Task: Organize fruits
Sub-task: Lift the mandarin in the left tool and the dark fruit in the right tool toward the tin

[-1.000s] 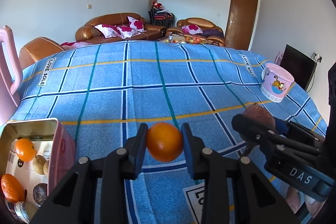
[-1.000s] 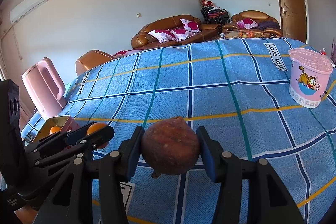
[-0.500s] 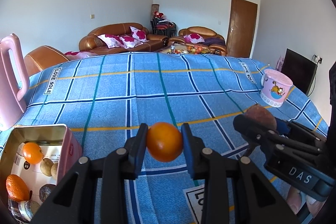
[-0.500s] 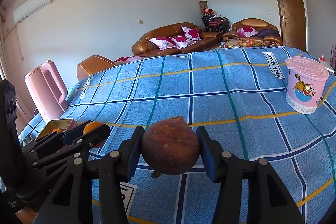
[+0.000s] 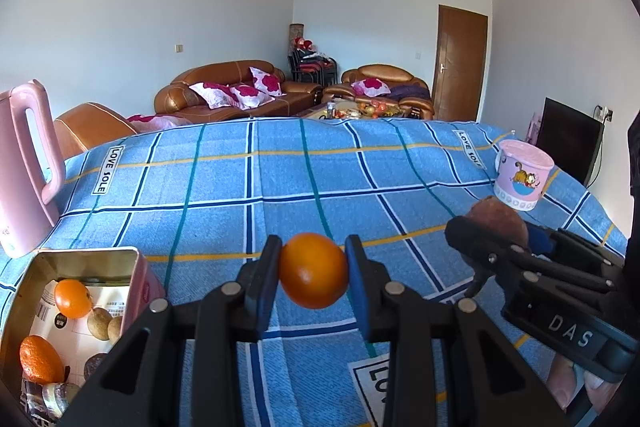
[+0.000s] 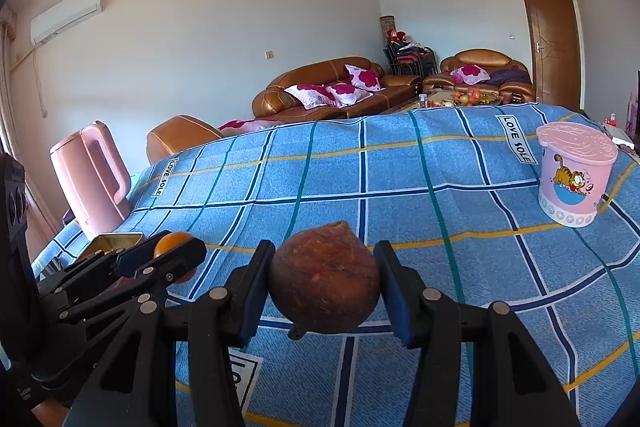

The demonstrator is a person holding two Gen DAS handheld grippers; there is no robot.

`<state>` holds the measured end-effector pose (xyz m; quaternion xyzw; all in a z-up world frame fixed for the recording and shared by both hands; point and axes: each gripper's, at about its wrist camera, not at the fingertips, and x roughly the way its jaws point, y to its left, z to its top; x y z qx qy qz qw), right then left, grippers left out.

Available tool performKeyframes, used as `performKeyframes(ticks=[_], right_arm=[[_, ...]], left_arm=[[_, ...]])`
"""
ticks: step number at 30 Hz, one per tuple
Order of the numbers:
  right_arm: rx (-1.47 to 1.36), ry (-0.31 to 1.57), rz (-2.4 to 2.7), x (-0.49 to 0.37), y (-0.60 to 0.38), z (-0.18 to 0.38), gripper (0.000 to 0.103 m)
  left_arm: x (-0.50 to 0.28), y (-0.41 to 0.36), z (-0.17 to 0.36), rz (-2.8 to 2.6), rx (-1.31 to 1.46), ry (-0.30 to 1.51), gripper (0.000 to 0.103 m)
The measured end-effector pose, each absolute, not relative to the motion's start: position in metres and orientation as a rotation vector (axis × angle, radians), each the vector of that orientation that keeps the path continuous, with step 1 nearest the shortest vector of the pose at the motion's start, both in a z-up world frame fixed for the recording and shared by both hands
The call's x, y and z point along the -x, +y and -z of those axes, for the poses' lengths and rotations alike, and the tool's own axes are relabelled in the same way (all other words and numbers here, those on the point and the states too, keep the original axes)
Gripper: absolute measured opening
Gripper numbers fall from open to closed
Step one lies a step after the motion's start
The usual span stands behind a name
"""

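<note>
Orange [image 5: 313, 275] sits pinched between the two fingers of the left claw [image 5: 312, 277], held above the blue checked table [image 5: 280, 187]; an open tin [image 5: 76, 303] holding more fruit lies at lower left. From the right wrist, the right claw [image 6: 325, 279] grips a brown pomegranate [image 6: 325, 277] squarely between its fingers, a pink cartoon tub [image 6: 572, 173] well apart at right.

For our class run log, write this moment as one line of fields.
left gripper: shut on orange | right gripper: shut on brown fruit | both above blue cloth | tin: open, holds oranges
</note>
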<state>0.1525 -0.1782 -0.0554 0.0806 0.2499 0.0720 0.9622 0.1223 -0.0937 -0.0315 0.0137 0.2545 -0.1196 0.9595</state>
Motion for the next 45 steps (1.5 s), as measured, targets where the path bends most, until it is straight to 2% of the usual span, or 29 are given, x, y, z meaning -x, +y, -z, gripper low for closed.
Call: performKeyframes(ticks=[45], right_arm=[[-0.036,0.311,-0.103,-0.112,-0.161,0.038,0.053]], left_arm=[[-0.09,-0.091,0.02,0.193,-0.041,0.349,0.034]])
